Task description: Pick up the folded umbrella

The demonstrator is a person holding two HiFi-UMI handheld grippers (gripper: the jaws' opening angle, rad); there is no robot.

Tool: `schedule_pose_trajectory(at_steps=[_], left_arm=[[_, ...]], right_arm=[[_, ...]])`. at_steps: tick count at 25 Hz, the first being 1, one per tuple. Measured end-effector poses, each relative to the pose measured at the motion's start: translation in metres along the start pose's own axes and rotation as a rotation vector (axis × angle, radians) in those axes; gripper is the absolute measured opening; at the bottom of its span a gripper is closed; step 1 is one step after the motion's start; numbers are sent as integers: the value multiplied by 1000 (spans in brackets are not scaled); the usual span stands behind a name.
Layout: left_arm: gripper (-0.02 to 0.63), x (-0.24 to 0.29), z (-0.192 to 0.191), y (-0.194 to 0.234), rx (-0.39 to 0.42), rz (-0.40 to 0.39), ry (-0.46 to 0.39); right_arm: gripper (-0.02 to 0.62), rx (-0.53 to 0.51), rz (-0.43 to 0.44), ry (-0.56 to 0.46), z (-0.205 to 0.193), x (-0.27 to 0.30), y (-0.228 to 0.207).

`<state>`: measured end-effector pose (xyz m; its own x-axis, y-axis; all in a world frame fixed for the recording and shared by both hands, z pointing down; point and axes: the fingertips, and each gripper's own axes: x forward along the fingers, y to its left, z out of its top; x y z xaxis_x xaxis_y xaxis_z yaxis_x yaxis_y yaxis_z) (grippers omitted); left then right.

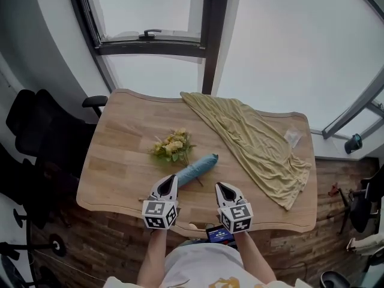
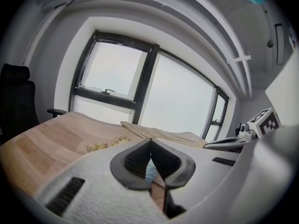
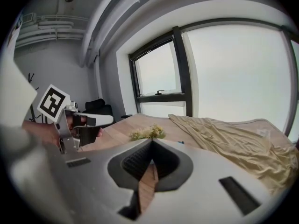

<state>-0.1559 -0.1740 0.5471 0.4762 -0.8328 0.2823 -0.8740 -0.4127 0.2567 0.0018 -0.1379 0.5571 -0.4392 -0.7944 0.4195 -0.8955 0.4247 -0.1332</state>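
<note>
The folded umbrella (image 1: 198,168), a slim blue fabric roll, is seen lying at the centre of the head view on the pale wood-grain table (image 1: 120,155). It is placed just below a bunch of yellow flowers (image 1: 173,146). A crumpled olive cloth (image 1: 258,143) is draped at the right. The left gripper (image 1: 172,177), just beside the umbrella's lower-left end, and the right gripper (image 1: 219,186) are both clenched, ribbed pads meeting, with nothing grasped.
</note>
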Motion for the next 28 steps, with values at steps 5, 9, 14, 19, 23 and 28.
schedule_pose_trajectory(at_steps=[5,9,14,19,23,28], left_arm=[[18,3,5,1,-16,-25,-21],[20,5,9,0,-4,-41,-53],[18,9,2,4,40,10,-15],[18,16,-5,8,29,26,7],[20,23,-11,-4,23,-36,21],[20,34,-25,-16,53,-95,88]], right_arm=[[11,-13,1,6,0,8,-4],[11,-14,55,-19,4,16,-1],[11,13,53,-53,10,18,-6],[11,-4,49,-39,4,21,-15],[11,-2,34,-20,-4,20,-24],[11,31,26,-19,-7,23,-35]])
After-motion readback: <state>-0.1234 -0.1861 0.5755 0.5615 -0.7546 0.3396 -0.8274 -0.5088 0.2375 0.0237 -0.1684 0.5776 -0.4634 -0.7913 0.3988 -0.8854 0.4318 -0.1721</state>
